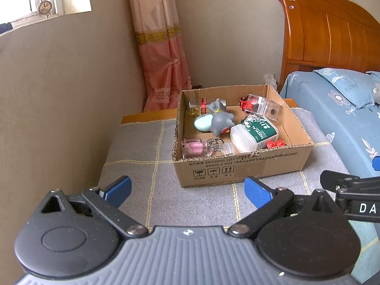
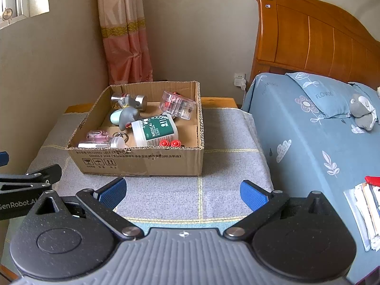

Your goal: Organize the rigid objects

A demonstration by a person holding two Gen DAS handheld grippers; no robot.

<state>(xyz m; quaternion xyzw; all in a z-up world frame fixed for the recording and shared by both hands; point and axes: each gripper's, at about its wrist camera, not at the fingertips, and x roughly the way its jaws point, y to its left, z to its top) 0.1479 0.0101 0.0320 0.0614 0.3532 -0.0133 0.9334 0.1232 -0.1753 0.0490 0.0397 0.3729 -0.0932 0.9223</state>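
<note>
The cardboard box (image 2: 142, 159) sits on a grey checked cloth (image 2: 213, 190) over a bedside table, and every small object in view already lies inside it: a white jar (image 2: 154, 130) labelled "MEDICAL", a grey figurine (image 1: 219, 118), a clear case holding a red toy (image 1: 257, 104), a pink-filled clear case (image 1: 193, 147) and two red caps (image 2: 169, 143). That fits either a finished gathering or a jumble awaiting sorting. Any grasp should come from above, clear of the walls. The box front reads "GB/T29601 2013". The left gripper (image 1: 187, 190) and right gripper (image 2: 182, 191) hover before it, jaws apart, empty
</note>
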